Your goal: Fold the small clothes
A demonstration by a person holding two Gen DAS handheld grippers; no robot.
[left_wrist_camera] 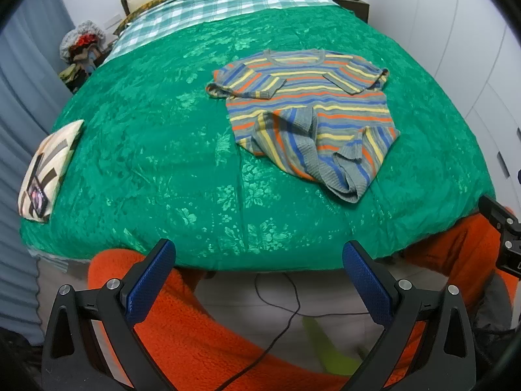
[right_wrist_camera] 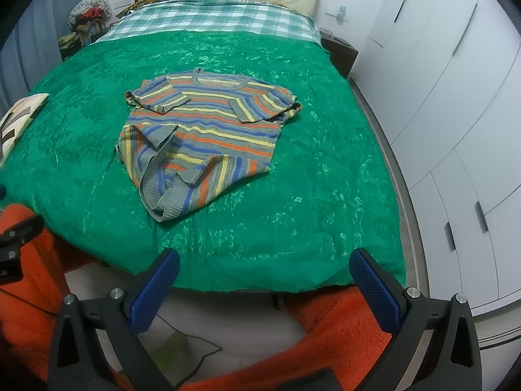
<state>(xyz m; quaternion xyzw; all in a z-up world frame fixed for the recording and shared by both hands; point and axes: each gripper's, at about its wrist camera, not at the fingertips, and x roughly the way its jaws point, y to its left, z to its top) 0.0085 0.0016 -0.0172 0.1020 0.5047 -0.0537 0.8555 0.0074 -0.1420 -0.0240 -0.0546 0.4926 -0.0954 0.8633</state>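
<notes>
A striped knit sweater lies on the green bedspread, toward the middle of the bed, neckline at the far end. Both short sleeves are folded inward across the chest. The near hem is bunched and turned up in a rumpled heap. The left gripper and right gripper hang off the near edge, jaws spread wide, holding nothing. A patterned cushion rests at the left edge.

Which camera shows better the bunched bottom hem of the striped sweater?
The left wrist view shows it best: the striped sweater fills more of the frame, and its rumpled hem lies near the centre. The right wrist view shows the same sweater smaller, with the hem bunched at its lower left.
</notes>
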